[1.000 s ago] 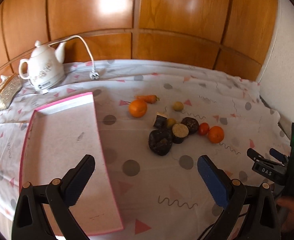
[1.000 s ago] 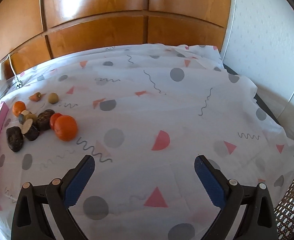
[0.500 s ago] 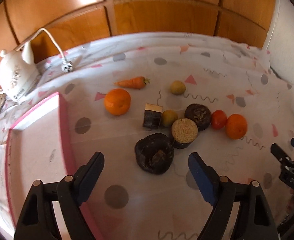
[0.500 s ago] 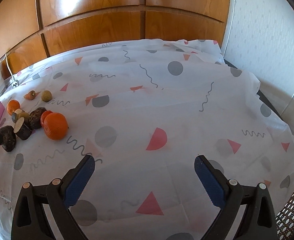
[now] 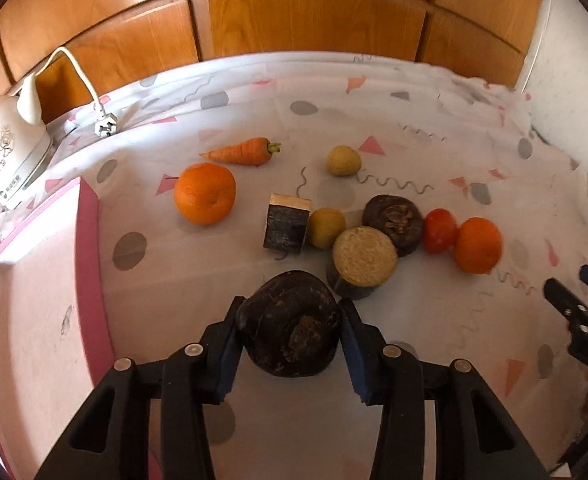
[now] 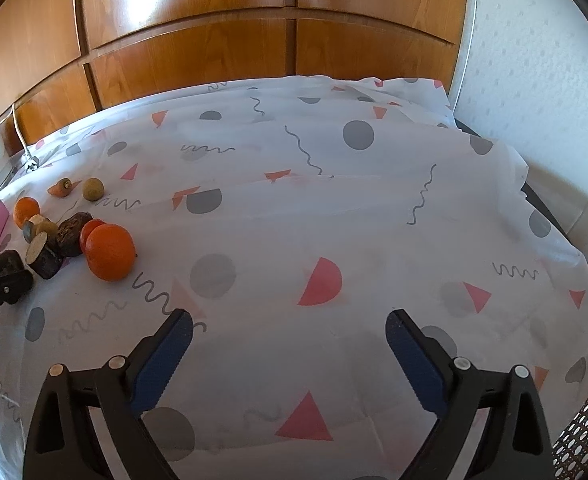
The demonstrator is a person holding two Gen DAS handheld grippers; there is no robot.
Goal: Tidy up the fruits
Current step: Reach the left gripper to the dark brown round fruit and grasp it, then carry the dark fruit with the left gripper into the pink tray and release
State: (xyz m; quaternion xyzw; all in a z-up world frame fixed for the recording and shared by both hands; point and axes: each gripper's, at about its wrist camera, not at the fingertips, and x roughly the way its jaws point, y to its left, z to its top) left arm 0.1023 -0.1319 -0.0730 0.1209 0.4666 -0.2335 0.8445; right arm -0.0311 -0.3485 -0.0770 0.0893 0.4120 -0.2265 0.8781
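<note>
Left gripper [image 5: 289, 330] jaws are closing around the dark lumpy round fruit [image 5: 289, 326], which sits right between the blue pads, apparently touching both. Finish the squeeze centred, lift straight up, and avoid nudging the cut dark piece with a tan face [image 5: 360, 262] just ahead-right. Pink-rimmed shallow tray [image 5: 87, 240] lies to its left, likely drop spot. Right gripper [image 6: 289, 354] hangs wide apart, holding nothing, over the patterned cloth [image 6: 334, 200].

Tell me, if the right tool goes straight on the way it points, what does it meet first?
Probably only the patterned tablecloth. The right tool is open with nothing between its fingers, and the fruits lie far off to its left. Depth is hard to judge.
</note>
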